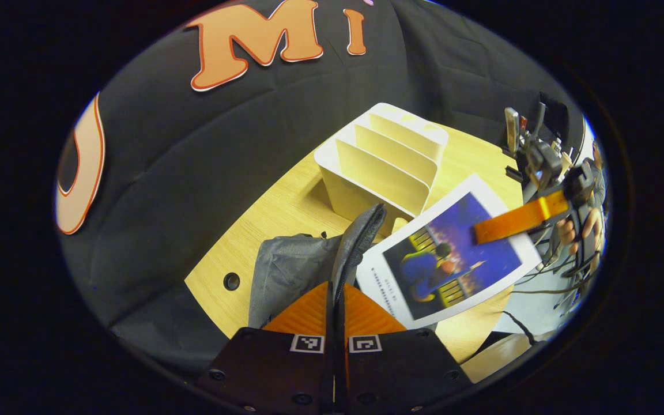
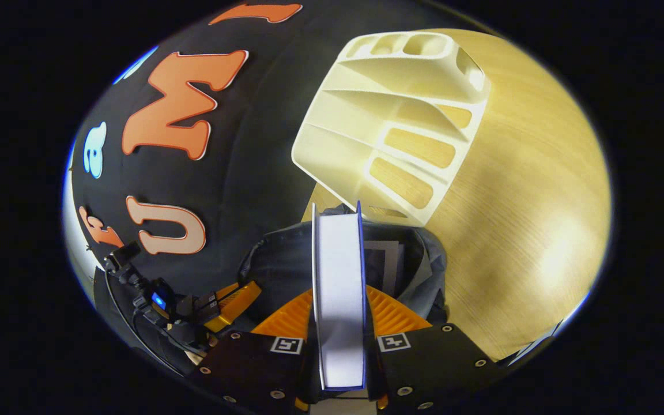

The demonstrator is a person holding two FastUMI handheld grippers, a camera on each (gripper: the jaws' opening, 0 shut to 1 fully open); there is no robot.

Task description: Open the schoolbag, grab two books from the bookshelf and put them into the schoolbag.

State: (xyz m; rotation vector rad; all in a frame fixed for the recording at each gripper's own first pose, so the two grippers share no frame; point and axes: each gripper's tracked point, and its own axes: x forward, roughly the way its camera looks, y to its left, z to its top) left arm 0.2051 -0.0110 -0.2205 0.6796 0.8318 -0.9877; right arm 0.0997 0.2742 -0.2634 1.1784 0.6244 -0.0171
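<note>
On the bench [image 1: 286, 202] the bookshelf [image 1: 387, 158] stands empty behind the grey schoolbag [image 1: 286, 271], which my left claw [image 1: 336, 300], closed on the bag's opening edge [image 1: 361, 236], holds up, I judge to keep the mouth wide. My right claw [image 2: 338, 314] grips a book [image 2: 338, 276] by its page edge, over the open bag where another book [image 2: 387, 262] sits inside.

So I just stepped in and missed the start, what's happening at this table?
A person is packing a grey schoolbag on the wooden table. The left hand-held gripper is shut on the bag's opening flap, holding it open. The right hand-held gripper grips a blue-covered book over the bag's mouth. The cream bookshelf behind looks empty, and another book seems already inside.
</note>
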